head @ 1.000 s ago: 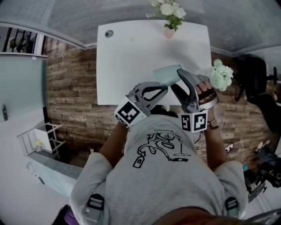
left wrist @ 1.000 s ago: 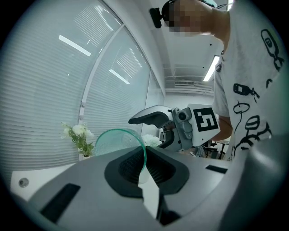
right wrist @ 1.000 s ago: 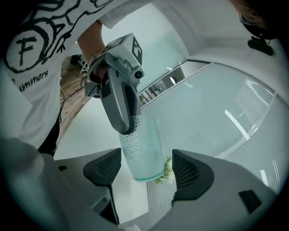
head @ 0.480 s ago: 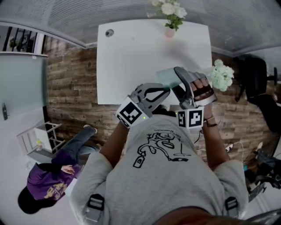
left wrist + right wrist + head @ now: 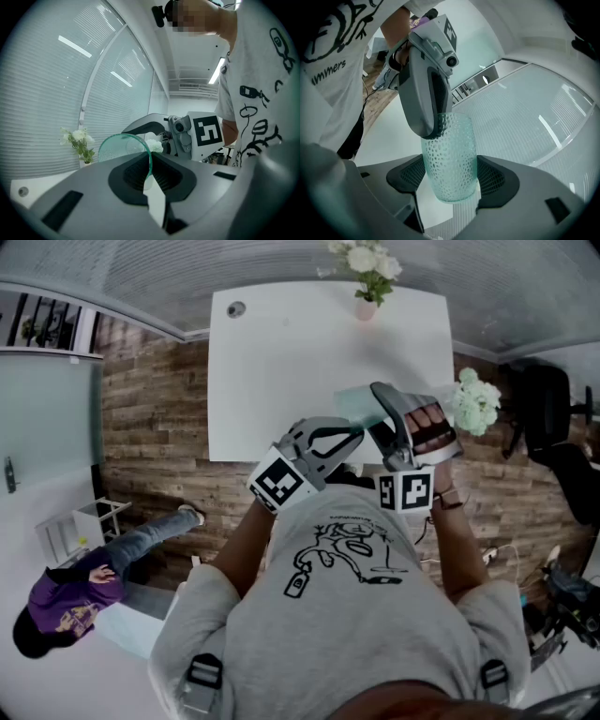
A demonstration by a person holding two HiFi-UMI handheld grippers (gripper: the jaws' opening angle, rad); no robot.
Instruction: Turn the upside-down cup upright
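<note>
A pale green glass cup (image 5: 352, 405) with a dimpled wall hangs over the near edge of the white table (image 5: 281, 362), held by both grippers. My left gripper (image 5: 353, 432) is shut on the cup's thin rim (image 5: 149, 157), which runs down between its jaws in the left gripper view. My right gripper (image 5: 380, 407) grips the cup's body (image 5: 451, 159) with a pad against each side. In the right gripper view the left gripper (image 5: 423, 89) comes in from above and clamps the rim. The cup leans on its side, its mouth toward the left gripper.
A pink vase of white flowers (image 5: 366, 273) stands at the table's far edge. Another white flower bunch (image 5: 474, 401) sits by the table's right side. A black chair (image 5: 544, 418) is at the right. A person in purple (image 5: 56, 615) is on the floor at lower left.
The right gripper has rolled slightly with the cup, its marker cube shifting left. A person in purple has come into view at lower left. The left gripper has stayed put.
</note>
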